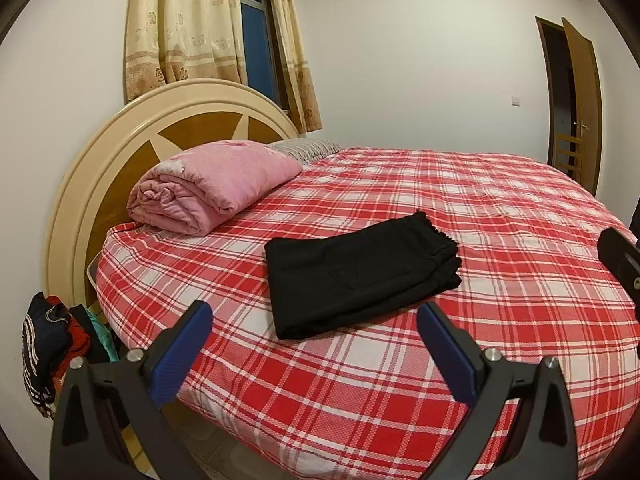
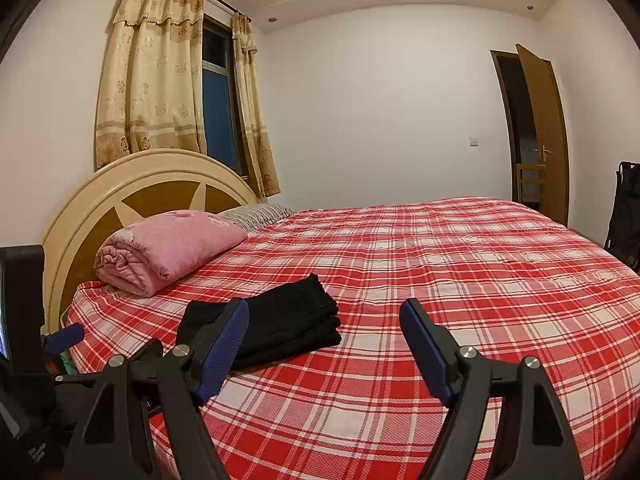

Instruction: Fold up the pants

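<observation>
The black pants [image 1: 360, 272] lie folded into a thick rectangular stack on the red-and-white plaid bedsheet [image 1: 500, 240], near the side edge of the bed, with the layered ends turned toward the far side. The left gripper [image 1: 314, 344] hangs just short of the stack, its blue-padded fingers [image 1: 200, 332] spread wide apart and holding nothing. The right gripper [image 2: 324, 340] sits the same way, jaws spread with nothing between them, above bare sheet just beside the pants; from its own camera its left finger covers the near corner of the stack. Neither tool touches the cloth. Up by the round cream-and-brown headboard [image 1: 120, 136] a pink quilt [image 1: 212, 184] is rolled in a bundle, with a striped pillow [image 1: 306, 148] behind it. Beige patterned curtains [image 1: 184, 24] hang at the window, a brown door [image 1: 580, 108] stands open on the far wall, and a heap of clothes [image 1: 52, 352] sits on the floor by the headboard
</observation>
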A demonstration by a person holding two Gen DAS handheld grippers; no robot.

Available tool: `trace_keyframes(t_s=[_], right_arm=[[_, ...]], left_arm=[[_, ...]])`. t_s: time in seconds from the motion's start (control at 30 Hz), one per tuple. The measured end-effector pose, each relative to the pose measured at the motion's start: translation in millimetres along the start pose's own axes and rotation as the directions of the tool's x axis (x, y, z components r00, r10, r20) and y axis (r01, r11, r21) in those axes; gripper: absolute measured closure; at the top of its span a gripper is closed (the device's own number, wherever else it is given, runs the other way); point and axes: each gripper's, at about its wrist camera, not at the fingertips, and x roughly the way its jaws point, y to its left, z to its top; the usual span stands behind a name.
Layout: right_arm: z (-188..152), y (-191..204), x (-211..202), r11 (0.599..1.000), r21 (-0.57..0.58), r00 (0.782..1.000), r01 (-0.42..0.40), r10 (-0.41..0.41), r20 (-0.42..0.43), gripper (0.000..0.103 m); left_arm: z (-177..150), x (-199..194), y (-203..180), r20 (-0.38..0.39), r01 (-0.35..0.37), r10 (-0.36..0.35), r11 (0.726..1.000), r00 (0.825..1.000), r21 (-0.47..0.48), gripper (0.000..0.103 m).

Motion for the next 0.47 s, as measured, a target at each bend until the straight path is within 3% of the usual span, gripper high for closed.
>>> trace_keyframes(t_s=[0.47], right_arm=[[-2.6,0.2,1.4,1.000,0.003,1.000,0.001,-0.001,-0.007,0.024]], left_arm=[[-2.4,3.7,-3.6,-0.002,0.001,-0.001,1.000,1.000,0.009,0.000]])
